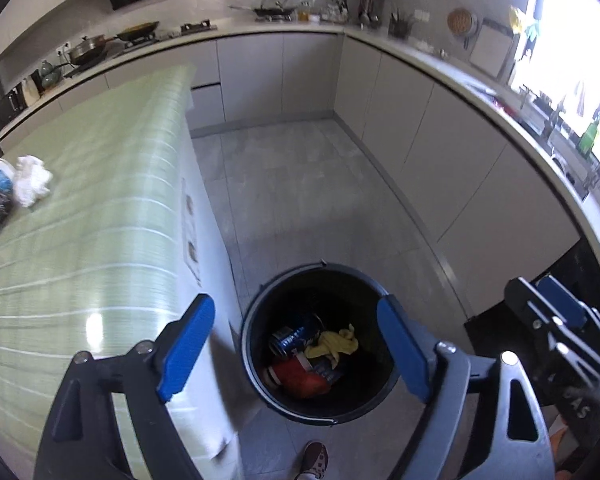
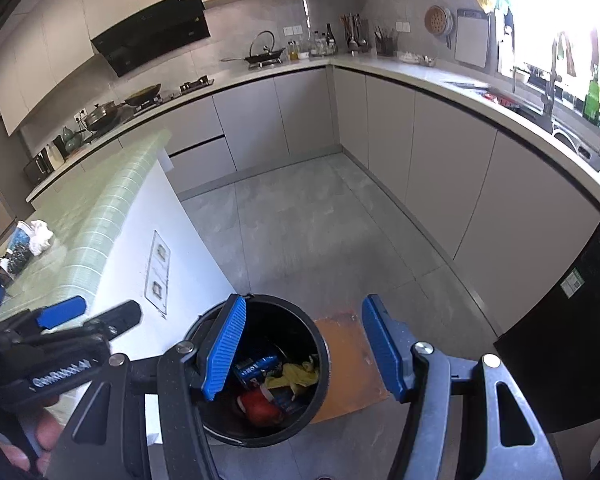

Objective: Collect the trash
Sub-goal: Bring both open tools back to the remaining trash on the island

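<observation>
Both claws were held open and empty over the black bin (image 1: 320,344): the left gripper (image 1: 296,348) and the right gripper (image 2: 304,348). A blue can (image 1: 290,339) and a yellow rag (image 1: 334,343) were seen inside.

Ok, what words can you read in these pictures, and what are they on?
"GenRobot.ai": on the body of the left gripper.
"DAS": on the body of the right gripper, maybe cut off.
Blue can in the bin: lettering too blurred.
Sticker on the black appliance: too small.
</observation>
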Action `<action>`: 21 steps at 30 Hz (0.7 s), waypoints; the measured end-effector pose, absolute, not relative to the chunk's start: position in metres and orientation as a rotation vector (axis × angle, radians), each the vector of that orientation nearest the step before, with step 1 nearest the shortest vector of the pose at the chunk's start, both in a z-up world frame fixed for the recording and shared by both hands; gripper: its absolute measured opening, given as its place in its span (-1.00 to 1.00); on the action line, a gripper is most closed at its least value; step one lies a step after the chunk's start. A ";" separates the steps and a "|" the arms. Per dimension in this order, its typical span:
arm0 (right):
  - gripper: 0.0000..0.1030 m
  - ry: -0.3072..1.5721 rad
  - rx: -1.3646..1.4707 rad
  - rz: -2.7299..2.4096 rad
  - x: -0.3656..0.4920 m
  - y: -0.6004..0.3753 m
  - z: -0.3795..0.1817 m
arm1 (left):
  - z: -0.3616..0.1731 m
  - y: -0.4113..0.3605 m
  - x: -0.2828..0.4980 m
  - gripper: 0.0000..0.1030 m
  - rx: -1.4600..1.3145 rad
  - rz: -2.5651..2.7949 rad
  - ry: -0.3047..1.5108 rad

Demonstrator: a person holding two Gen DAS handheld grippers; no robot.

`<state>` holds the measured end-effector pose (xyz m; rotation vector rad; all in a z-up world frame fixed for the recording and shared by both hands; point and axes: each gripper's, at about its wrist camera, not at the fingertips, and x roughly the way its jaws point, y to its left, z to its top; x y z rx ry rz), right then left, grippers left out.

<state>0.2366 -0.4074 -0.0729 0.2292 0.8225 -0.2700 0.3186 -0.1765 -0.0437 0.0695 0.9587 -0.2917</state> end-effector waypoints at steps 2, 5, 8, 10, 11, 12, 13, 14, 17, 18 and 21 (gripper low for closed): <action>0.22 0.805 0.221 -0.267 0.237 -0.394 -0.060 | -0.030 -0.162 0.315 0.64 0.061 -0.289 0.932; 0.23 0.777 0.216 -0.247 0.241 -0.370 -0.040 | -0.011 -0.130 0.313 0.64 0.046 -0.268 0.903; 0.24 0.761 0.205 -0.213 0.252 -0.335 -0.025 | -0.002 -0.090 0.314 0.64 0.035 -0.236 0.878; 0.25 0.760 0.192 -0.191 0.261 -0.307 -0.018 | 0.002 -0.058 0.317 0.65 0.017 -0.209 0.870; 0.25 0.756 0.193 -0.173 0.265 -0.290 -0.015 | 0.003 -0.046 0.318 0.65 0.014 -0.191 0.866; 0.25 0.754 0.193 -0.156 0.269 -0.276 -0.012 | 0.004 -0.024 0.319 0.65 0.010 -0.166 0.860; 0.25 0.752 0.189 -0.142 0.273 -0.261 -0.010 | 0.004 -0.007 0.320 0.65 0.005 -0.147 0.859; 0.25 0.748 0.183 -0.129 0.278 -0.242 -0.007 | 0.004 0.005 0.323 0.65 -0.002 -0.136 0.861; 0.28 0.737 0.173 -0.099 0.288 -0.196 -0.003 | 0.006 0.060 0.329 0.65 -0.020 -0.088 0.857; 0.29 0.734 0.170 -0.088 0.292 -0.178 -0.002 | 0.006 0.077 0.330 0.65 -0.025 -0.072 0.853; 0.30 0.722 0.172 -0.054 0.304 -0.129 -0.002 | 0.006 0.129 0.336 0.66 -0.031 -0.013 0.835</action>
